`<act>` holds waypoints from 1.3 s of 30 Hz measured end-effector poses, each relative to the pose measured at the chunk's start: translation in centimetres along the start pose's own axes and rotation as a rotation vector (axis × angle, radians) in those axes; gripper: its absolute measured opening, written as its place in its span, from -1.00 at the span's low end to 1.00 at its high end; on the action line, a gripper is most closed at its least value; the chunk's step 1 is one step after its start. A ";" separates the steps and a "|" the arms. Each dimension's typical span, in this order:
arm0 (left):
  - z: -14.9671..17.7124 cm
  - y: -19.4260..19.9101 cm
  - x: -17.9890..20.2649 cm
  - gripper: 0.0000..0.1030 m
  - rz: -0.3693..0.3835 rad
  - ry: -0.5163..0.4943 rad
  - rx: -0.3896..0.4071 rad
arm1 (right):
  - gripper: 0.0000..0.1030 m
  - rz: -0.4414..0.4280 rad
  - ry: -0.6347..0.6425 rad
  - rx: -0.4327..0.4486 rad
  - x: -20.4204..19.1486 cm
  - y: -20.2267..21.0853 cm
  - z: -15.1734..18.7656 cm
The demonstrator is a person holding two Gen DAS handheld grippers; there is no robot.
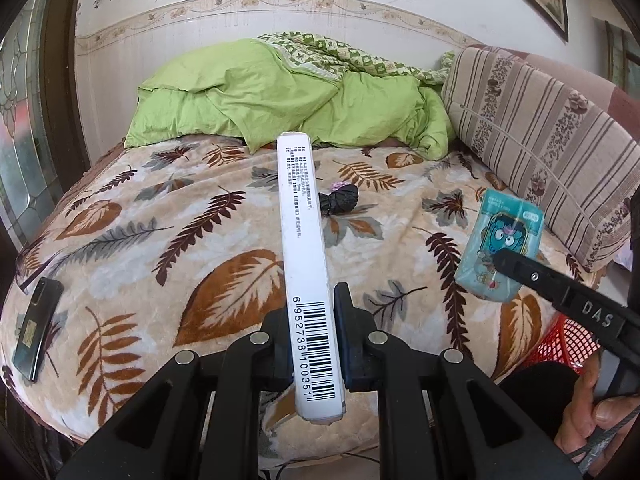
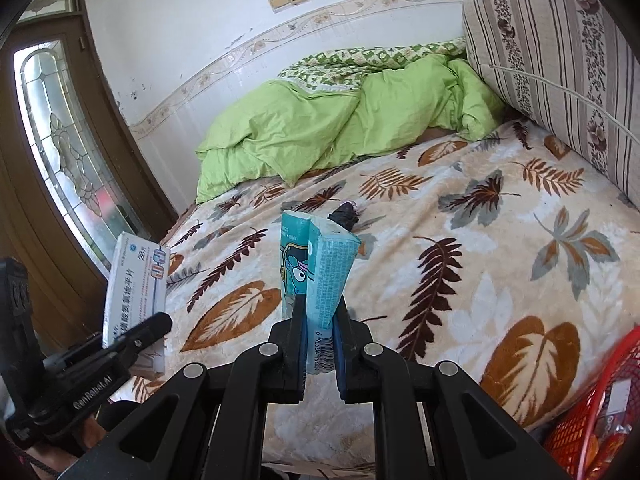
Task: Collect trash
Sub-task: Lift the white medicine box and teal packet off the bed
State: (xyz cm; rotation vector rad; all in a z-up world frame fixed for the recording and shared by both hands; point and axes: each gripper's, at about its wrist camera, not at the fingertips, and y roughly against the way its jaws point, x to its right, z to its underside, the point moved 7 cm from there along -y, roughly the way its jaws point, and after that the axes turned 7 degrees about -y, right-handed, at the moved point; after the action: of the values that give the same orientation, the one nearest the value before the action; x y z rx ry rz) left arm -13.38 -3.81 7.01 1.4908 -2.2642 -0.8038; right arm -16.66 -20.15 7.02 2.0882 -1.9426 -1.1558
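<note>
The leaf-print blanket (image 1: 200, 240) spreads below you, with the red basket (image 2: 592, 420) at its near right edge. Your left gripper (image 1: 312, 320) clamps a white box (image 1: 304, 240); your right gripper (image 2: 320, 320) pinches a teal packet (image 2: 320, 264), both above the bed. A small black bundle (image 1: 340, 200) lies mid-blanket

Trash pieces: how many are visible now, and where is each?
3: white medicine box in left gripper; blue tissue pack in right gripper; small black bag on the bed. The basket may hide more.
</note>
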 end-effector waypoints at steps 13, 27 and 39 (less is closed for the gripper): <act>0.7 -4.3 -0.6 -0.71 -0.036 -0.035 -0.041 | -0.78 -0.021 0.001 -0.054 -1.0 -3.0 0.0; 1.7 -6.0 0.1 -0.71 -0.012 -0.032 -0.069 | -0.78 -0.024 0.004 -0.049 -0.4 -3.0 0.1; 2.1 -5.6 1.9 -0.71 0.076 -0.046 -0.053 | -0.78 -0.036 -0.053 -0.029 0.9 -2.1 -0.3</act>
State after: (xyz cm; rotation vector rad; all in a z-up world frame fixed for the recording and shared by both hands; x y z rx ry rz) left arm -11.19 -6.67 1.81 1.3677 -2.2989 -0.8777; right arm -14.81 -20.65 5.70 2.1080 -1.9059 -1.2509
